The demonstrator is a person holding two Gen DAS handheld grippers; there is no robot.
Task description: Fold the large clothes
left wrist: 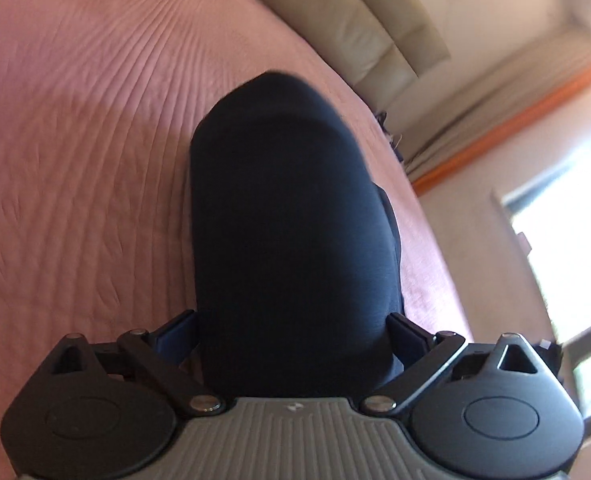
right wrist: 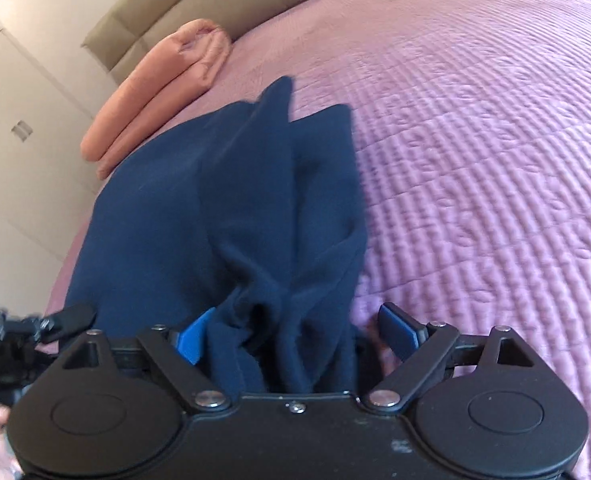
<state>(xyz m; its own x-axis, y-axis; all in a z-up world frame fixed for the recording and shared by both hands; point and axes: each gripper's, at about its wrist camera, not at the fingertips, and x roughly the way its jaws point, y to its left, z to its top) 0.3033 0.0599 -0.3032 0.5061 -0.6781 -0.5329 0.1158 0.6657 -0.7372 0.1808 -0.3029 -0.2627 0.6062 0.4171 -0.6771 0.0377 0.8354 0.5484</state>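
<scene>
Left wrist view. The left gripper (left wrist: 293,334) had its blue-padded fingers (left wrist: 175,334) spread wide, one on either side of a thick bundle of the dark navy garment (left wrist: 291,216). The cloth filled the whole gap between them, but whether the pads pressed on it could not be told. The garment ran forward from the gripper and ended in a rounded fold above the pink quilted bedspread (left wrist: 75,152). Beyond the bedspread stood a beige padded headboard (left wrist: 347,24). To the right of the headboard hung a cream curtain with an orange edge (left wrist: 507,120), and further right a bright window (left wrist: 567,256).

Right wrist view. The right gripper (right wrist: 295,330) likewise had its fingers (right wrist: 193,336) set well apart. Several bunched folds of the navy garment (right wrist: 231,200) lay between them. The left pad lay against the cloth, while the right pad stood clear of it with bedspread showing in the gap. Whether the cloth was gripped could not be told. The garment fanned forward from the gripper over the pink bedspread (right wrist: 475,140), its far end rising in two loose peaks. Just beyond it, at the bedspread's left edge, lay a folded orange cloth (right wrist: 155,92), beside the beige headboard (right wrist: 167,8). White cupboard doors (right wrist: 19,112) stood to the left of the bed.
</scene>
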